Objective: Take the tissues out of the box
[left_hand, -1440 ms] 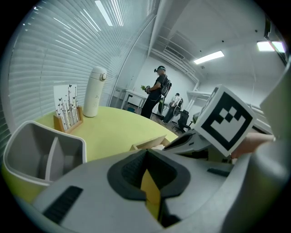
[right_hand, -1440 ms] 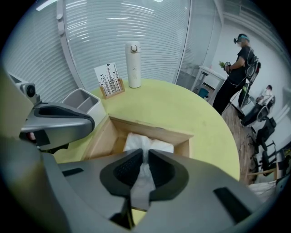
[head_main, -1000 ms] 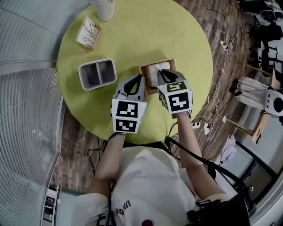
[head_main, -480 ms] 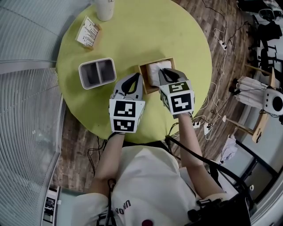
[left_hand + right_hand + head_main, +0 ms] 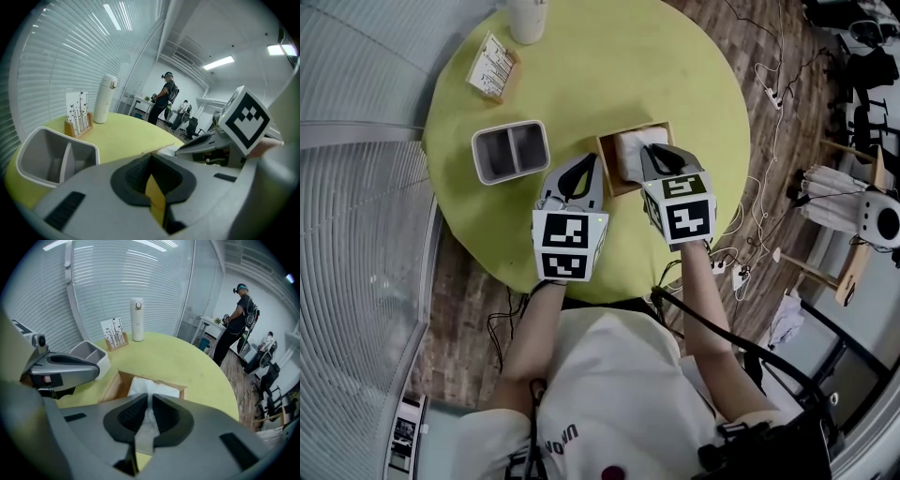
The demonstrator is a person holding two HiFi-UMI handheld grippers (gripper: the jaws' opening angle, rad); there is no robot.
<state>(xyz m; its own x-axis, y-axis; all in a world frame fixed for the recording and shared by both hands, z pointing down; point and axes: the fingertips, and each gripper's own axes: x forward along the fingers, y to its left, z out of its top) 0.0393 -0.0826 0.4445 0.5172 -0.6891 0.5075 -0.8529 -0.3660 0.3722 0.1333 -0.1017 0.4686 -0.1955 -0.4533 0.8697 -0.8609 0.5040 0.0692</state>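
An open wooden box [image 5: 610,161] sits near the middle of the round yellow-green table [image 5: 581,75], with white tissues [image 5: 636,150] in it. My right gripper [image 5: 659,161] hangs over the box's near side and points steeply down. In the right gripper view its jaws [image 5: 149,396] are shut on a fold of tissue [image 5: 146,423] that rises from the pile [image 5: 151,386] in the box [image 5: 117,383]. My left gripper [image 5: 578,180] rests just left of the box. Its jaws [image 5: 151,156] are shut with nothing between them.
A grey bin with two compartments [image 5: 510,150] stands left of the box. Farther back are a wooden card holder [image 5: 490,67] and a white bottle [image 5: 528,19]. The table's near edge lies under my hands. Cables run over the floor at the right.
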